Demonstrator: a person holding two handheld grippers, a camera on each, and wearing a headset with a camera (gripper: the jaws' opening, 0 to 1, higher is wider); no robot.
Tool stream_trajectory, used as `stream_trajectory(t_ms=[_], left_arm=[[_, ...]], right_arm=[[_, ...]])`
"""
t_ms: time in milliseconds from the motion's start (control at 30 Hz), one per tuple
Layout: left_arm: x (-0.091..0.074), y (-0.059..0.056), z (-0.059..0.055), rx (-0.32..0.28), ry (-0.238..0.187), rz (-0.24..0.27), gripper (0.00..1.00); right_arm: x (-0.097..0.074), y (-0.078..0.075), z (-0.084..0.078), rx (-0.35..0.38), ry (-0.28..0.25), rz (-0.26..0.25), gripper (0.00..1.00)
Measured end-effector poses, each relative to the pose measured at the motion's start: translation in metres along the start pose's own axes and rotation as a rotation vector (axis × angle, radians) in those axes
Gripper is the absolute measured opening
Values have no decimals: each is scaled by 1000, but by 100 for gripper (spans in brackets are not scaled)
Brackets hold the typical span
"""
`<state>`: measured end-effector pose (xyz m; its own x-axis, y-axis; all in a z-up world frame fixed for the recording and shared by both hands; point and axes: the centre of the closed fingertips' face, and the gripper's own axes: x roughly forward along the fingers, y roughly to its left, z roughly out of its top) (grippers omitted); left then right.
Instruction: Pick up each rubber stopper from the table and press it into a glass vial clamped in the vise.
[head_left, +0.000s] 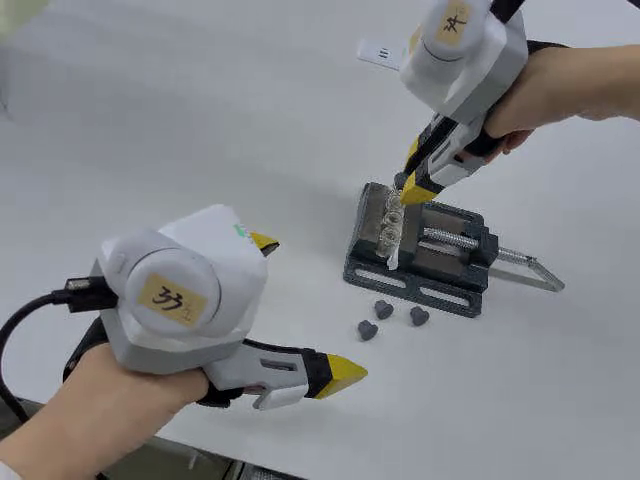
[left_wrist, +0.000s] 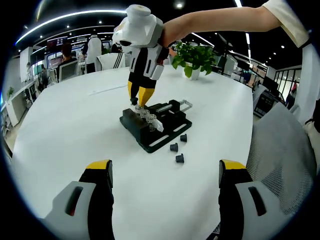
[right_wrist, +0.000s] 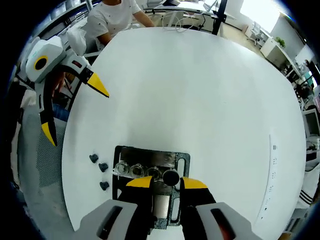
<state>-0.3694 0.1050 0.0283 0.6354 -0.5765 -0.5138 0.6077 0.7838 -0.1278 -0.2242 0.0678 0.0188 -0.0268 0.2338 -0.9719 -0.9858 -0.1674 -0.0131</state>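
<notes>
The right gripper (right_wrist: 166, 183) has its yellow-tipped jaws drawn close on a small dark grey rubber stopper (right_wrist: 171, 176), which by the look of the right gripper view sits right at the mouth of the end vial in a row of clear glass vials (right_wrist: 137, 171) clamped in the black metal vise (head_left: 455, 265). The other three mouths in the row look open. The vials stand upright, so their long axis runs straight up out of the vise and the row runs along the vise jaws. The held stopper is lined up over the end one, and the coming move is probably a push down along that axis. I cannot tell whether the stopper is already partly in the glass or only touching the rim. The right hand (head_left: 560, 90) reaches in from the far side of the white counter (head_left: 200, 120) and tilts its gripper steeply down. The left gripper (left_wrist: 166, 165) hovers low near the counter's near edge with jaws wide apart and nothing between them, pointing toward the vise and well apart from it. Three loose dark grey rubber stoppers (head_left: 383, 309) lie on the counter just beside the vise base, between the vise and the left gripper, which is the nearer one to them.
</notes>
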Motion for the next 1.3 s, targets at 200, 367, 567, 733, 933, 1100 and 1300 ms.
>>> stream_trajectory(t_ms=[200,367,567,733,933,1100,1300], left_arm=[[0,2,-1,-4,2,0,86],[2,3,0,-4,-1,0,86],[3,6,4,-1,-3,4,86],[3,8,4,-3,-5,5,86],[3,9,3,-7,-5,7,86],[2,11,0,-13,-1,12,86],[3,10,-2,-19,4,9,85]], right_arm=[[-7,-2,-5,3,-9,-3,21],[-22,0,-6,7,-27,-2,19],[-29,-3,5,4,-49,7,13],[-32,2,11,-12,-56,29,8],[-26,-1,13,-12,-67,59,0],[-22,0,9,-3,-60,72,0],[-20,4,8,-8,-57,76,3]])
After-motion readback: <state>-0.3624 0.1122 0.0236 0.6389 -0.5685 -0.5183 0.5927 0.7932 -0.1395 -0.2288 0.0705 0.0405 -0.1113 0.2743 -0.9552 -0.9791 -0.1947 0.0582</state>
